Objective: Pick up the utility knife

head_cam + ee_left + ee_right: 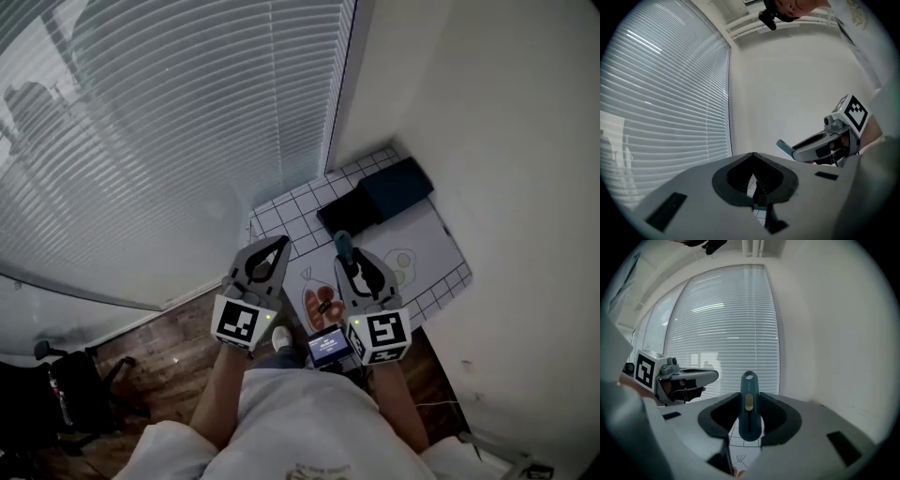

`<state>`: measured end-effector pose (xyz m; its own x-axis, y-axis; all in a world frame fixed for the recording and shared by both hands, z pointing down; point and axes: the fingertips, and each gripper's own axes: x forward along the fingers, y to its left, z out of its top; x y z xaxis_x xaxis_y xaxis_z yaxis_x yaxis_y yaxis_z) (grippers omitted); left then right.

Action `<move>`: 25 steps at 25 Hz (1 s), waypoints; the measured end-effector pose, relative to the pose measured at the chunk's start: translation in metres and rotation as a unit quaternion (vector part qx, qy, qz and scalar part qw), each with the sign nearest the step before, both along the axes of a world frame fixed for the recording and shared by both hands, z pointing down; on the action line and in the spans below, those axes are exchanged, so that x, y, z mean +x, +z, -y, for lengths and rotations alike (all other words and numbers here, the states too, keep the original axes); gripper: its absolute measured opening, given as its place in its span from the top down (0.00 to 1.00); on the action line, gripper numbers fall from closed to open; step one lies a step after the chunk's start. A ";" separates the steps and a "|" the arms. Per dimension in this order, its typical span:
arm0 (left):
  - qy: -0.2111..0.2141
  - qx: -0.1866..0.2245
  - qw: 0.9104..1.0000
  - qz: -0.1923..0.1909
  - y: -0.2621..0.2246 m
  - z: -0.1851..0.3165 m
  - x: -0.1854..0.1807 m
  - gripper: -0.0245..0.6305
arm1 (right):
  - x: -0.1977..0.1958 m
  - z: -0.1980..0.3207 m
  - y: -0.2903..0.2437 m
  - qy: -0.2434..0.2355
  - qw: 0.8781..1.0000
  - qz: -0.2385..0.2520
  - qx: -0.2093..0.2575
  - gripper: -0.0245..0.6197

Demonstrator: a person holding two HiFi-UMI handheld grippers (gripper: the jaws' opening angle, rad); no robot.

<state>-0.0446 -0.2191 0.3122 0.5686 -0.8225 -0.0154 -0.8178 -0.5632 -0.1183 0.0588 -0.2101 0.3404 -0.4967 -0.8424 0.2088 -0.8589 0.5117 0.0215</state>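
The utility knife [749, 401] is clamped between the jaws of the right gripper [359, 272], held in the air well above the counter [281, 220] with its gridded mat. Its long axis runs along the jaws. The rounded end with the hole sticks out past the tips toward the blinds [159, 141], and the yellow slider faces the right gripper's camera. It looks light and stiff, with a smooth plastic shell that could slip, so the flat sides of the mid-body are the best place to hold it. The left gripper [277, 247], just beside the right gripper, has its jaws pressed together on nothing.
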 end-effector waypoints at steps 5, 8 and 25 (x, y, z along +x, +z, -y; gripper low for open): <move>-0.001 0.011 1.000 -0.006 -0.012 -0.003 0.001 0.96 | 0.002 -0.005 -0.007 0.001 1.000 0.008 0.004 0.75; 0.002 0.018 1.000 -0.005 -0.016 -0.006 0.003 0.96 | 0.003 -0.009 -0.009 0.002 1.000 0.012 0.008 0.75; -0.007 0.012 1.000 -0.007 -0.014 -0.018 -0.002 0.96 | 0.002 -0.017 -0.007 -0.004 1.000 0.027 -0.004 0.75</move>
